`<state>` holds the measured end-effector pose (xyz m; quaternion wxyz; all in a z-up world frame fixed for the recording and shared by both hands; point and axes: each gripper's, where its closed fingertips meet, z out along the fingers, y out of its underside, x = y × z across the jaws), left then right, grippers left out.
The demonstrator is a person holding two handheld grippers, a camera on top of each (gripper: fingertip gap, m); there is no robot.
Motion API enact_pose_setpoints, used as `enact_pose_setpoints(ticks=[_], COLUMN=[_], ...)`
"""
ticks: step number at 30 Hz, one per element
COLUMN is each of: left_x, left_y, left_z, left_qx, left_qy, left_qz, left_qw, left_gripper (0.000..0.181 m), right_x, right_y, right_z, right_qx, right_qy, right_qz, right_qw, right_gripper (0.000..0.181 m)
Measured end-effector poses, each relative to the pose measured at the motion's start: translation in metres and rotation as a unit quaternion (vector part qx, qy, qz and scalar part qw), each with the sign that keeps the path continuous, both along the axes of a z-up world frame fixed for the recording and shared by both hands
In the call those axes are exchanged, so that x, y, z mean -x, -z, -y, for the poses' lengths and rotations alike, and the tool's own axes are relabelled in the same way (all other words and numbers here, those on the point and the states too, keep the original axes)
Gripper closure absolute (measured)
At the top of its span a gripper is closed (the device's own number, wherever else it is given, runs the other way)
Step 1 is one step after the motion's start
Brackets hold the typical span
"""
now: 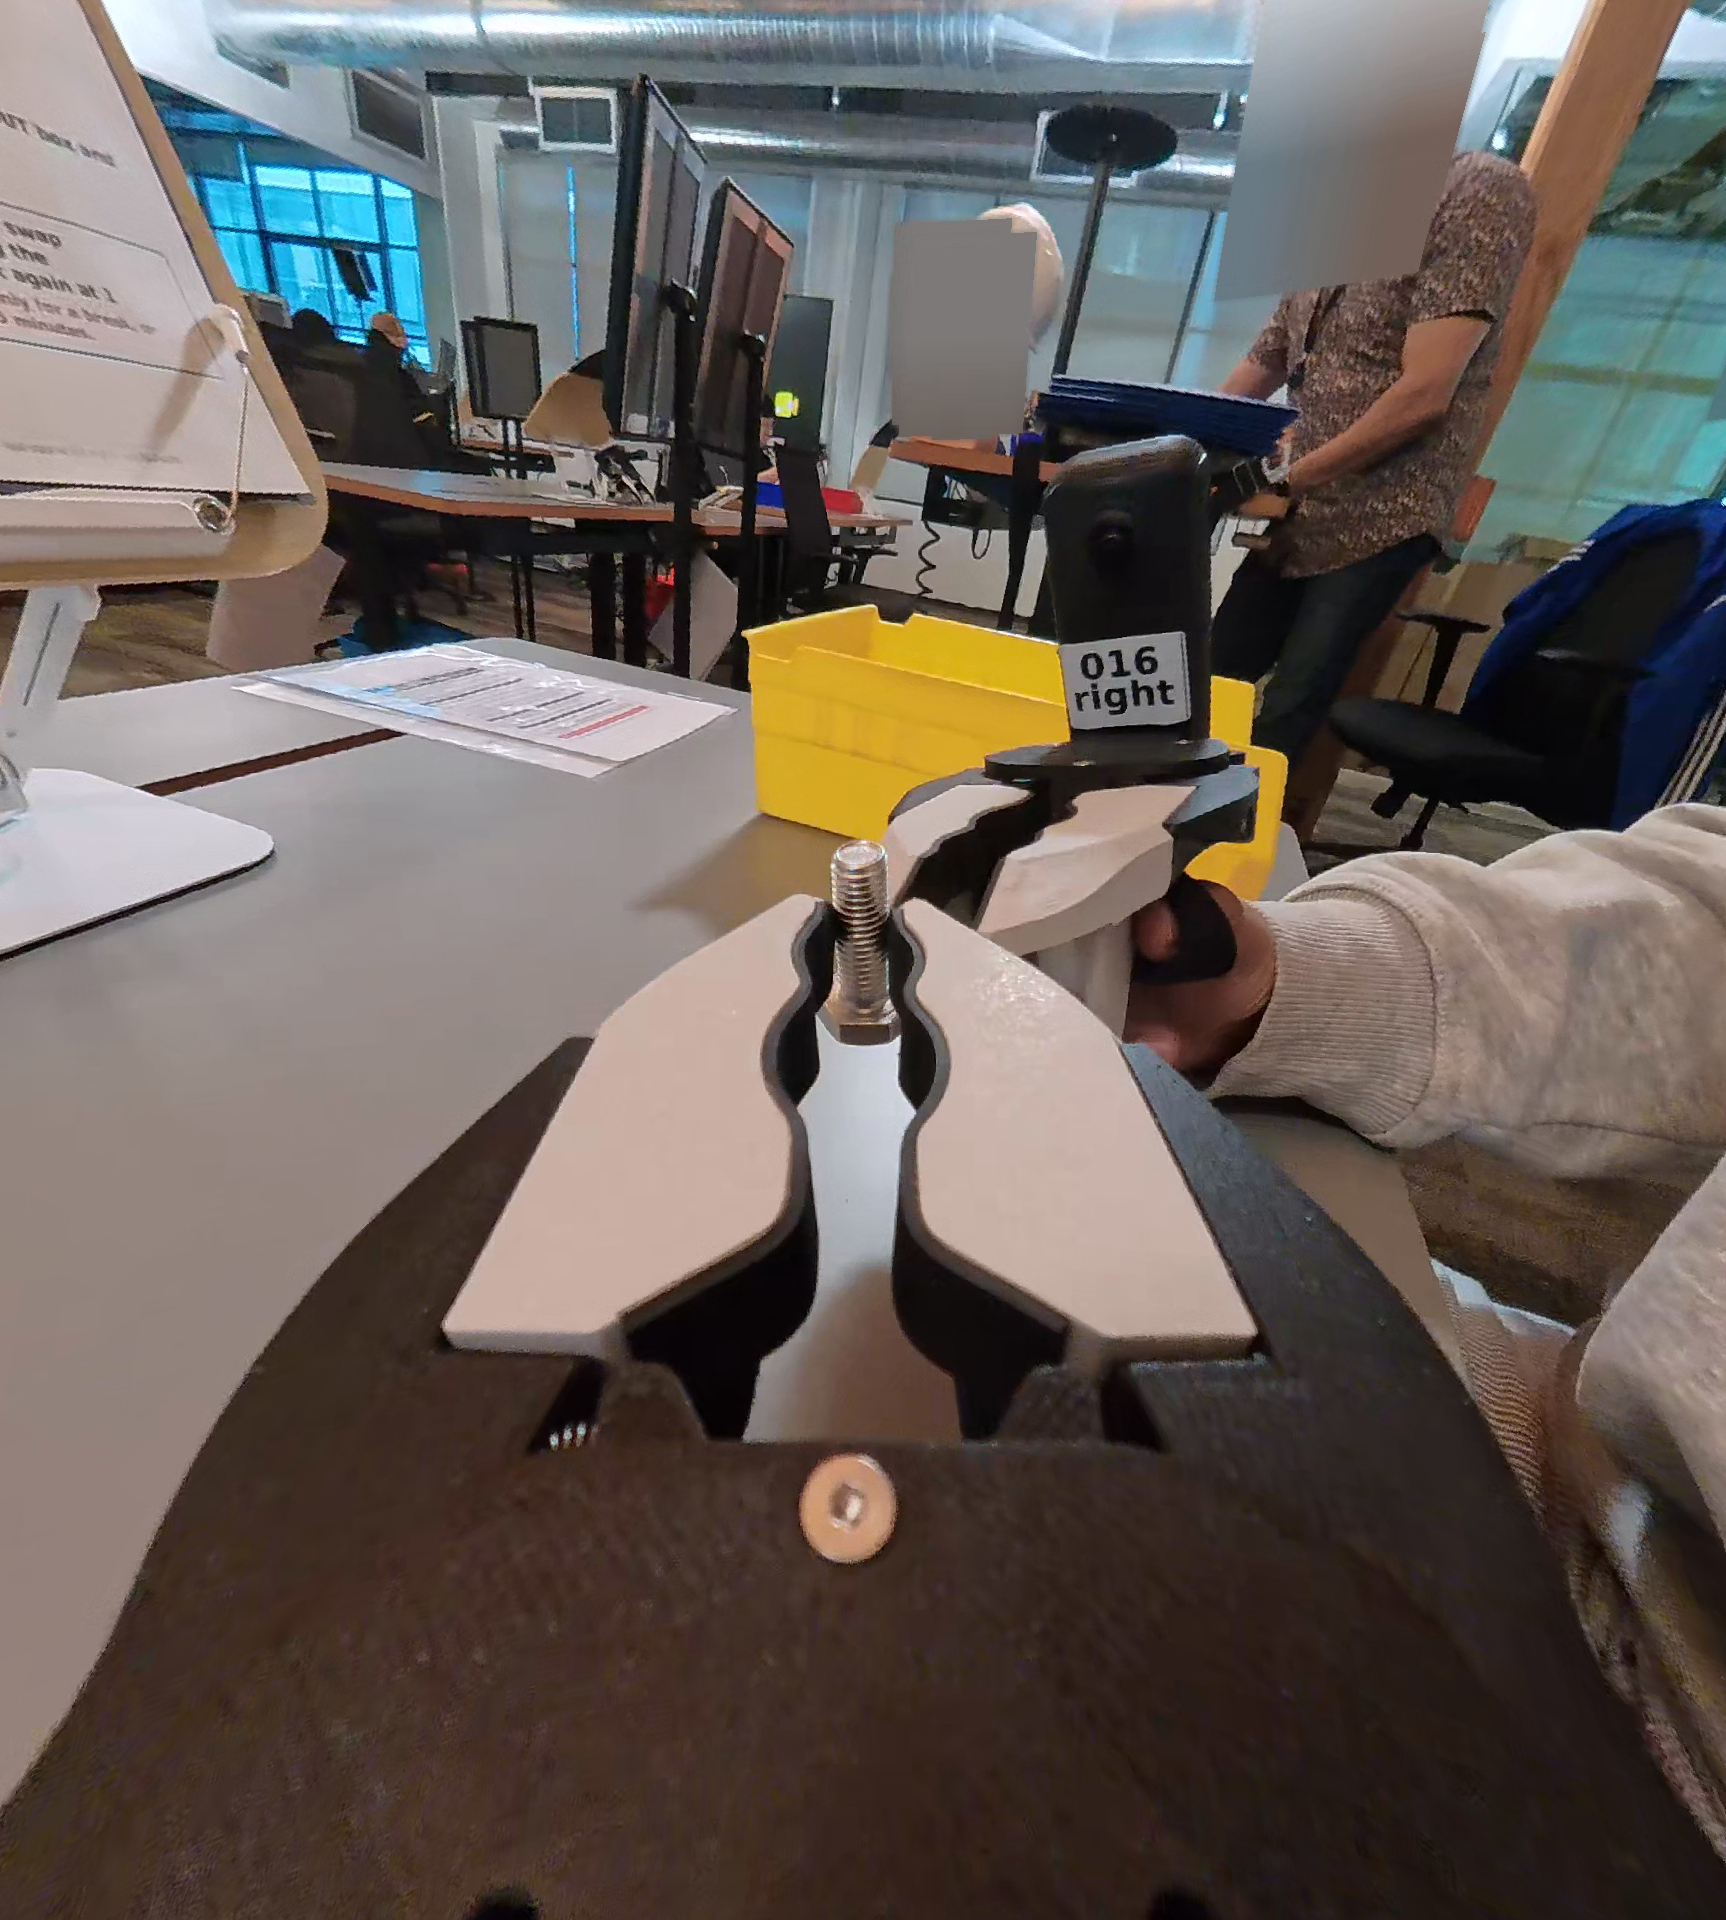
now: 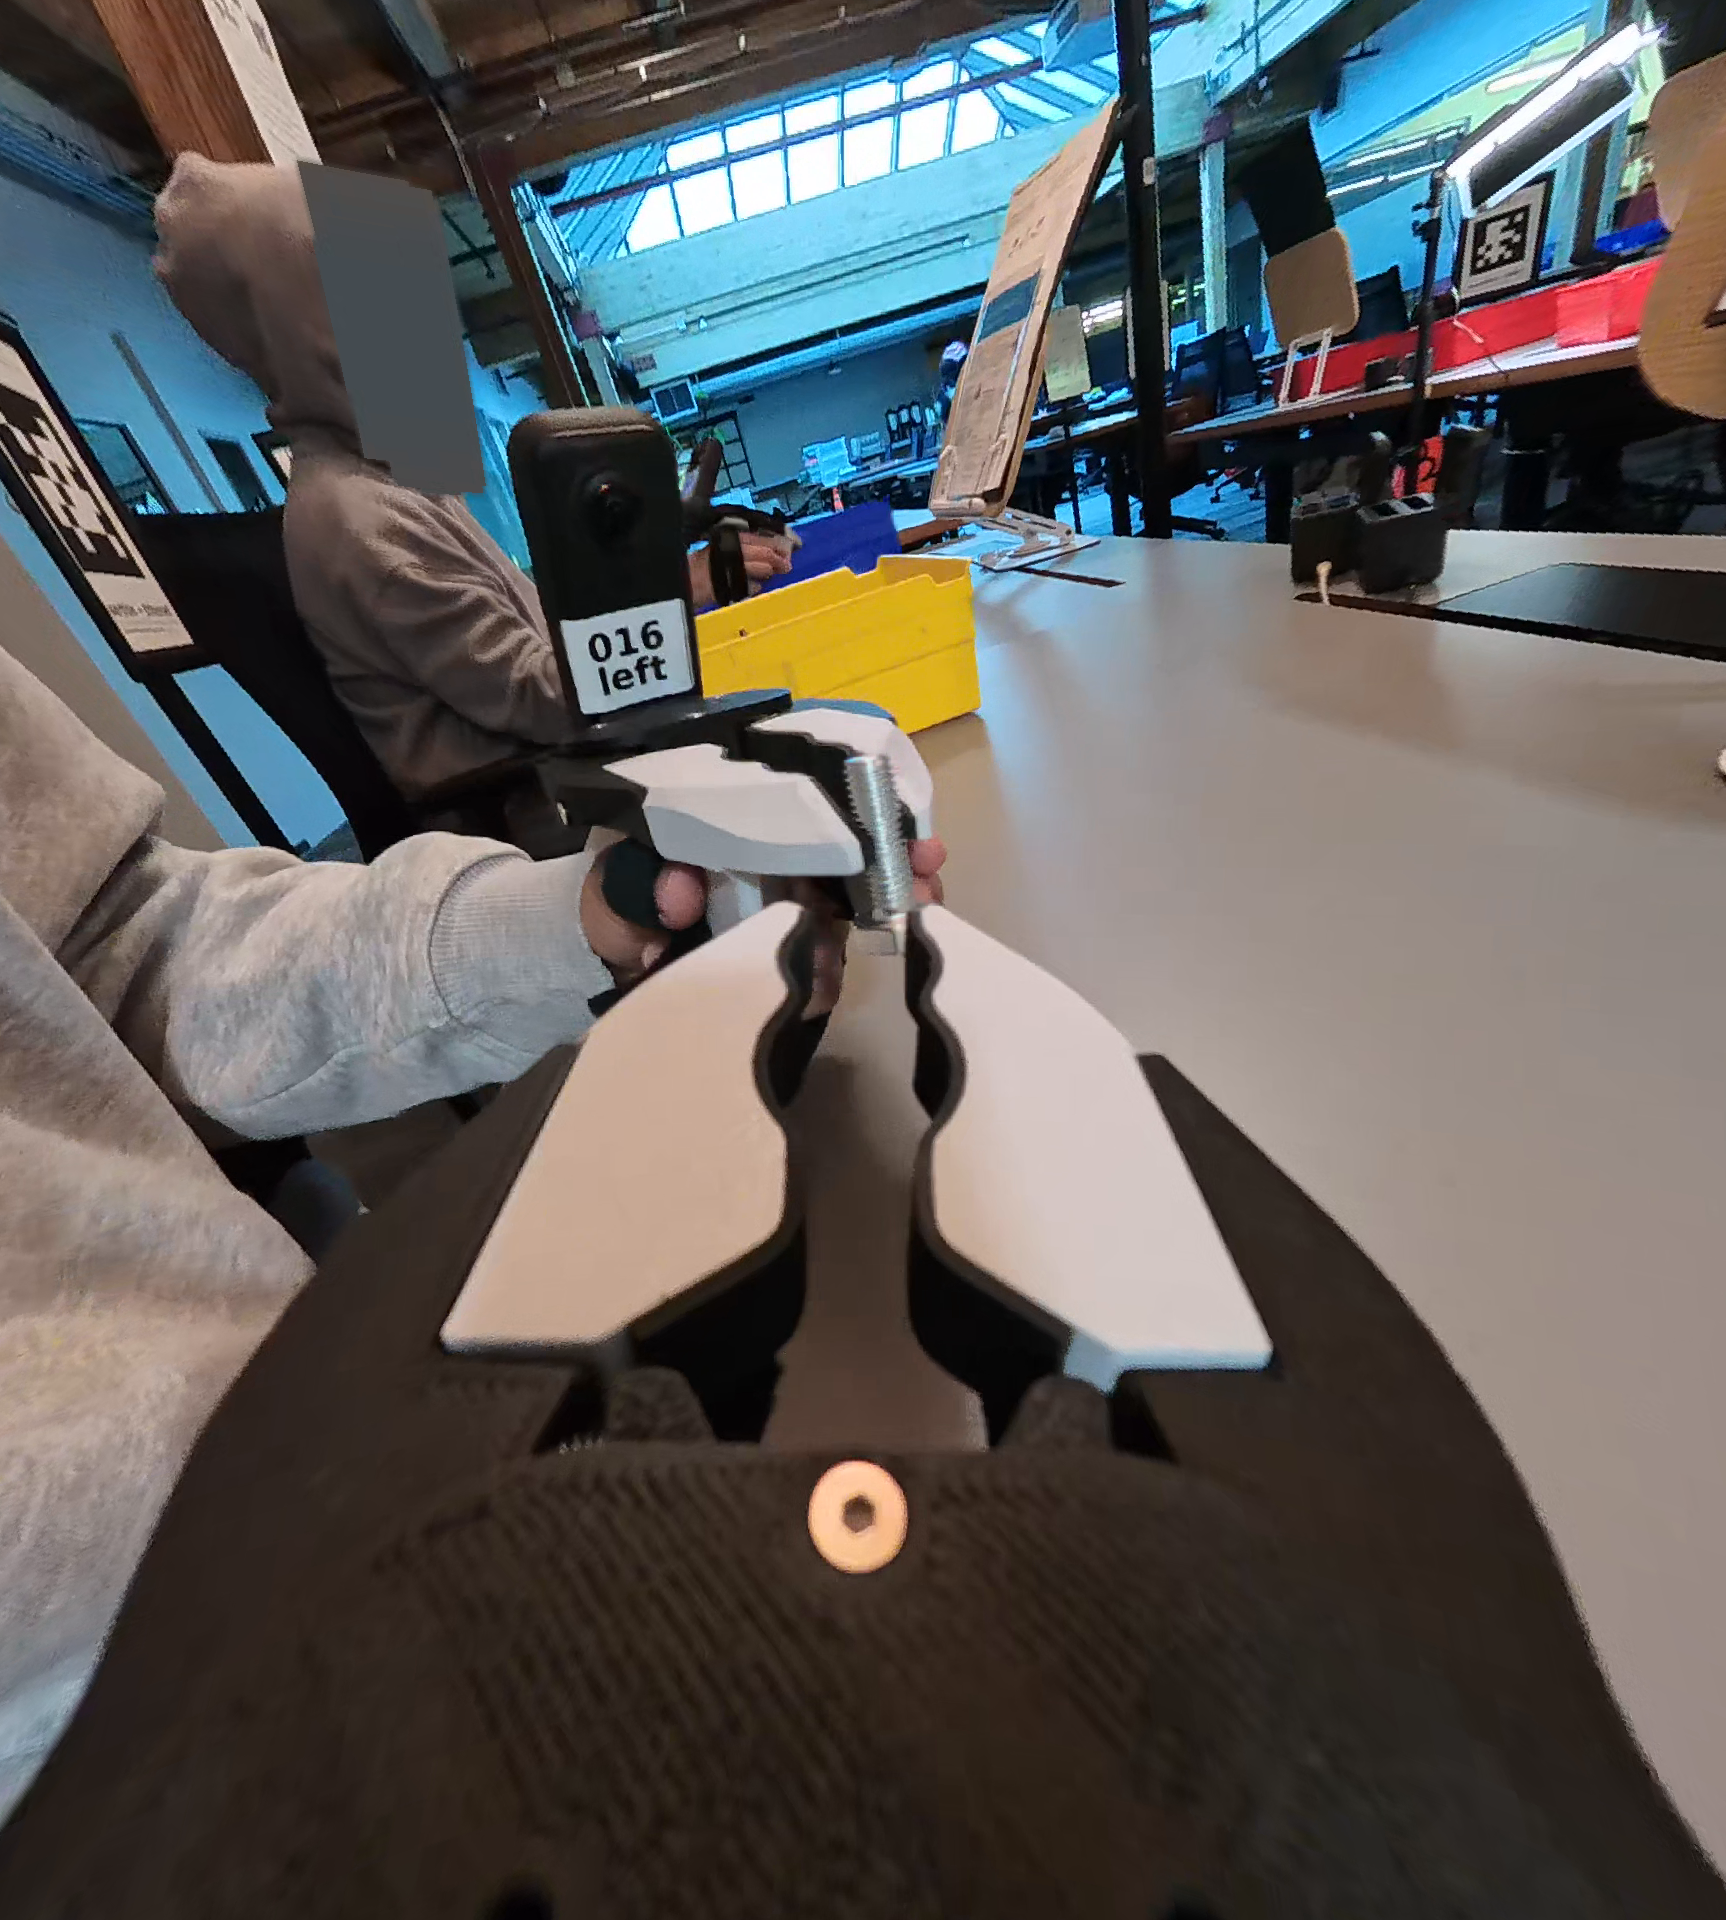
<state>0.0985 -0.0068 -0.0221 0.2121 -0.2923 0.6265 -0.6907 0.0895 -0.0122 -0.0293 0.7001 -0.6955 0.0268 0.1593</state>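
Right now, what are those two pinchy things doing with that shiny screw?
A person holds one tool in each hand above a grey table. The left tool is shut on a silver bolt, thread end up. The right tool is open, its tips close by the bolt's head. A yellow bin sits behind.

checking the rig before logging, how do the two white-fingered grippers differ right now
The left white-fingered gripper is shut on an upright silver threaded bolt, hex head down; the right white-fingered gripper holds nothing. The left's fingers clamp the bolt's shank; the right's stand slightly apart, tips close beside the bolt's head. Both are hand-held over the grey table, share the black-and-white build, and carry a black camera on top.
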Motion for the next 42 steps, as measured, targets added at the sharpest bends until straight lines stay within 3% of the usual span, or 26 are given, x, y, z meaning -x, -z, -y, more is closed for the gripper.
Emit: enact_pose_setpoints(ticks=[4, 11, 19, 27, 42], left_x=[0.003, 0.009, 0.009, 0.008, 0.016], left_y=[-0.002, -0.001, -0.002, 0.001, 0.007], left_z=[0.001, 0.005, 0.005, 0.009, 0.018], left_qx=[0.013, 0.006, 0.012, 0.007, 0.023], left_qy=[0.017, 0.041, 0.041, 0.037, 0.091], left_qz=[-0.008, -0.015, -0.008, -0.012, -0.043], left_qw=[1.0, 0.999, 0.999, 0.999, 0.995], left_gripper=[0.172, 0.172, 0.171, 0.145, 0.154], right_x=[0.0, 0.009, 0.007, -0.003, 0.004], right_y=[0.002, 0.012, 0.011, 0.005, -0.003], right_z=[-0.002, -0.009, -0.008, -0.003, 0.003], right_qx=[0.01, 0.047, 0.045, 0.019, -0.012], right_qy=[0.008, 0.021, 0.024, 0.04, 0.004], right_qz=[0.008, 0.064, 0.057, 0.027, 0.022], right_qw=[1.0, 0.997, 0.997, 0.999, 1.0], right_gripper=[0.158, 0.164, 0.164, 0.164, 0.164])
